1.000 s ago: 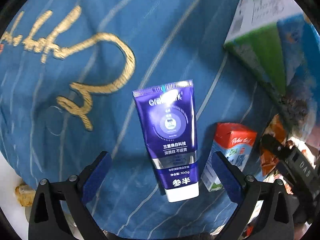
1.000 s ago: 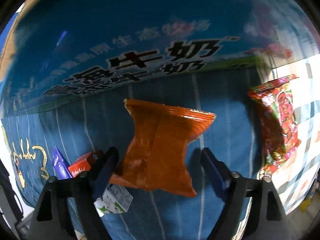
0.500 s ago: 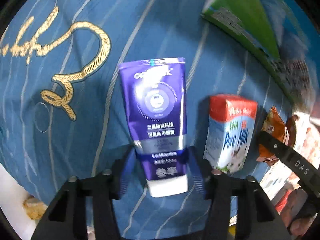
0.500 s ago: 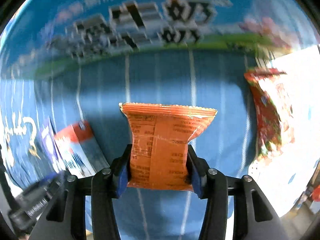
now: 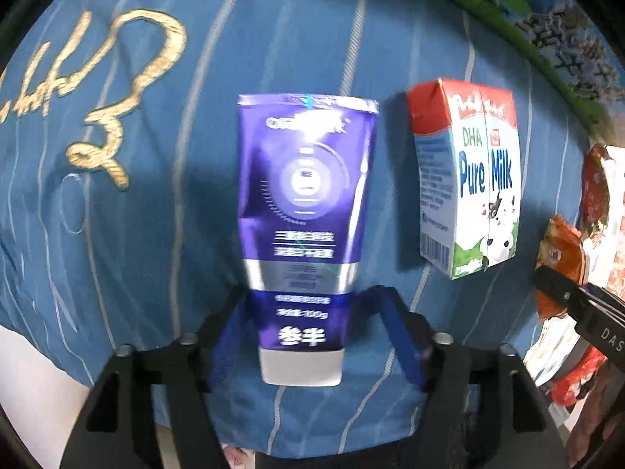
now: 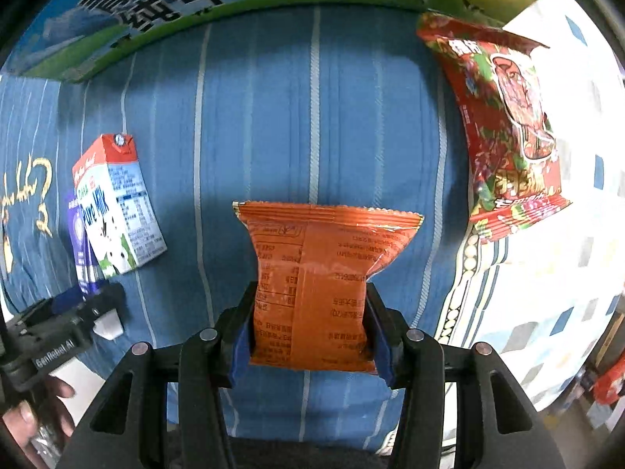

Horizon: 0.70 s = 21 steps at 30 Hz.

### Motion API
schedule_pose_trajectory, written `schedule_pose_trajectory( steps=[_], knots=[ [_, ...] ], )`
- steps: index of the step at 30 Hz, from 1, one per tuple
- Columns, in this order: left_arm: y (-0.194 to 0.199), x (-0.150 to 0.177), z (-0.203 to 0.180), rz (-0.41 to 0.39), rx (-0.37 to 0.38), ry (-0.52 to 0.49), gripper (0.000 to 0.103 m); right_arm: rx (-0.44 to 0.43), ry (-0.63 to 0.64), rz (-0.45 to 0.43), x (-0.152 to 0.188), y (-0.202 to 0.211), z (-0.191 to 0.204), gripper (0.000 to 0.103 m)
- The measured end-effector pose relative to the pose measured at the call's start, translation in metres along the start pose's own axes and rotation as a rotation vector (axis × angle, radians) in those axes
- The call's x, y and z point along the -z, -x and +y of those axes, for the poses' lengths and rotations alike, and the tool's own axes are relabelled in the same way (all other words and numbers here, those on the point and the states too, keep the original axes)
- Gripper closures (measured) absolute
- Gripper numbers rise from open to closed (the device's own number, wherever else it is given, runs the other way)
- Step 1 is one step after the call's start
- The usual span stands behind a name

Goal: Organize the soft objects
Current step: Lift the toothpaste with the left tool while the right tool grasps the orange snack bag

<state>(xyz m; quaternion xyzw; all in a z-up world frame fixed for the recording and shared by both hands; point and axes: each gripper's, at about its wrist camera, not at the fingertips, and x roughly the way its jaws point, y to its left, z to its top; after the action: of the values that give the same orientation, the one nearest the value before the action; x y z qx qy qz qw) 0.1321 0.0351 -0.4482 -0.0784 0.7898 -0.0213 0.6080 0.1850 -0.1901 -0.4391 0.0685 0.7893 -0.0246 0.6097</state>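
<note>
A purple toothpaste tube [image 5: 306,219] stands cap-down between the fingers of my left gripper [image 5: 312,332], which is shut on its lower end above the blue striped cloth [image 5: 175,234]. My right gripper [image 6: 310,332] is shut on an orange snack packet [image 6: 324,273] and holds it above the same cloth [image 6: 312,117]. A Pure Milk carton [image 5: 468,179] lies right of the tube; it also shows in the right wrist view [image 6: 117,203]. The left gripper and tube show at the left of the right wrist view [image 6: 78,305].
A red patterned snack bag [image 6: 504,125] lies at the cloth's right edge, partly on a white checked sheet [image 6: 566,273]. A large green and blue milk box [image 6: 195,4] borders the far side of the cloth. Gold embroidery [image 5: 117,90] marks the cloth's left part.
Both grippers have shut from open, the left on the toothpaste tube, the right on the orange packet. The packet now hangs straight and both views have shifted over the cloth.
</note>
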Motion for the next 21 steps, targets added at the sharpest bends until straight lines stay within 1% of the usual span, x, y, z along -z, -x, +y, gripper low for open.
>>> schedule_pose_trajectory(
  steps=[2, 3, 4, 5, 6, 7, 9, 10, 11, 12, 13, 14, 16, 19, 20, 21],
  knots=[
    [-0.003, -0.006, -0.010, 0.013, -0.013, 0.007, 0.034, 0.005, -0.010, 0.013, -0.004, -0.005, -0.004, 0.050],
    [-0.003, -0.007, -0.010, 0.006, -0.015, 0.015, 0.037, 0.007, -0.013, 0.022, -0.006, -0.009, -0.003, 0.050],
    [-0.004, -0.008, -0.014, -0.008, -0.017, 0.018, 0.042, 0.008, -0.019, 0.034, -0.009, -0.013, -0.003, 0.050],
    [-0.002, -0.009, -0.017, -0.024, -0.027, 0.019, 0.052, 0.009, -0.024, 0.040, -0.010, -0.016, -0.004, 0.050],
    [-0.001, -0.008, -0.019, -0.034, -0.040, 0.019, 0.056, 0.006, -0.030, 0.047, -0.011, -0.018, -0.005, 0.050],
    [0.000, -0.010, -0.015, -0.045, -0.049, 0.015, 0.056, 0.006, -0.034, 0.050, -0.010, -0.020, -0.005, 0.050],
    [0.002, -0.011, -0.015, -0.059, -0.025, 0.018, 0.056, 0.014, -0.034, 0.046, -0.012, -0.021, -0.006, 0.051],
    [0.002, -0.012, -0.014, -0.062, -0.018, 0.025, 0.056, 0.021, -0.032, 0.044, -0.016, -0.021, -0.009, 0.054],
    [0.001, -0.011, -0.014, -0.066, -0.014, 0.030, 0.056, 0.030, -0.030, 0.037, -0.017, -0.018, 0.000, 0.058],
    [0.003, -0.011, -0.012, -0.073, -0.014, 0.033, 0.056, 0.041, -0.020, 0.030, -0.018, -0.022, 0.011, 0.059],
    [0.007, -0.022, -0.006, -0.080, -0.015, 0.032, 0.056, 0.045, -0.012, 0.022, -0.018, -0.015, 0.020, 0.062],
    [0.012, -0.023, -0.007, -0.092, -0.020, 0.025, 0.056, 0.045, -0.009, 0.016, -0.017, -0.013, 0.022, 0.063],
    [0.015, -0.013, -0.008, -0.115, -0.027, 0.007, 0.056, 0.043, -0.003, 0.008, -0.012, -0.005, 0.021, 0.063],
    [0.034, -0.005, -0.013, -0.144, -0.019, -0.001, 0.056, 0.027, 0.005, 0.003, 0.001, 0.005, 0.011, 0.063],
    [0.038, 0.005, 0.000, -0.156, -0.011, 0.001, 0.056, 0.024, 0.009, -0.003, 0.002, 0.007, 0.010, 0.063],
    [0.042, 0.008, 0.001, -0.166, -0.008, 0.001, 0.056, 0.022, 0.014, -0.010, 0.007, 0.010, 0.008, 0.064]
  ],
)
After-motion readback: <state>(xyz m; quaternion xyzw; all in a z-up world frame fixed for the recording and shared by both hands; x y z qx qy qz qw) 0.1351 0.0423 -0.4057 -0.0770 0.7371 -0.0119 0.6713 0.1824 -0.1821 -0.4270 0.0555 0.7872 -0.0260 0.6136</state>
